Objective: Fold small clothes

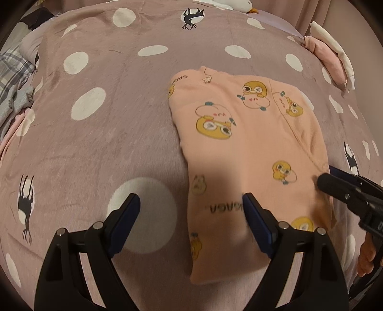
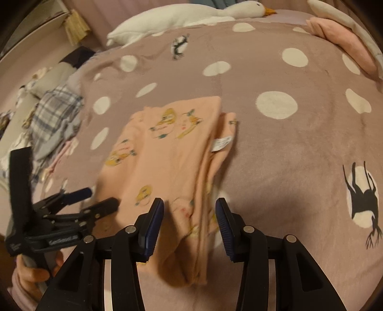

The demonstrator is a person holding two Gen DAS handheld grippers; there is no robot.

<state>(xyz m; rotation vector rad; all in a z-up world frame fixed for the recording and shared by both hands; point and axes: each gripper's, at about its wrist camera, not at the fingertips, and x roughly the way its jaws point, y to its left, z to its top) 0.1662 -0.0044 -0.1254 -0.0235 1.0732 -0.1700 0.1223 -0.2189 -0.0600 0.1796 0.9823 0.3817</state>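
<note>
- The bed (image 1: 119,148) under its spotted blanket is soft and humped. Press down hard on it and the surface gives, so your fold lines may skew.
- The garment (image 1: 241,153), a peach top with duck prints, lies folded lengthwise in a long strip on the blanket, between your two claws, neck end away from you. Its right edge shows loose layers and a white label (image 2: 221,143). These layers could slide apart if you lift only the top one.
- The laundry pile (image 2: 55,119) sits at the bed's left side, well apart from the garment. A wide sweep of your left arm could drag it in.
- The goose toy (image 2: 191,14) and the pink stack (image 1: 328,59) lie at the far edge. I judge them out of harm's way unless you throw the fold too far.
- Your left claw (image 1: 191,208) stands wide and holds nothing. One finger hangs over the blanket, the other over the garment's near left part. Close it here and you may pinch blanket along with cloth.
- Your right claw (image 2: 190,210) is partly open, with the garment's near end below the gap; the pads do not press on it. The view is blurred there, so a hasty grab may catch one layer only and undo the strip.
</note>
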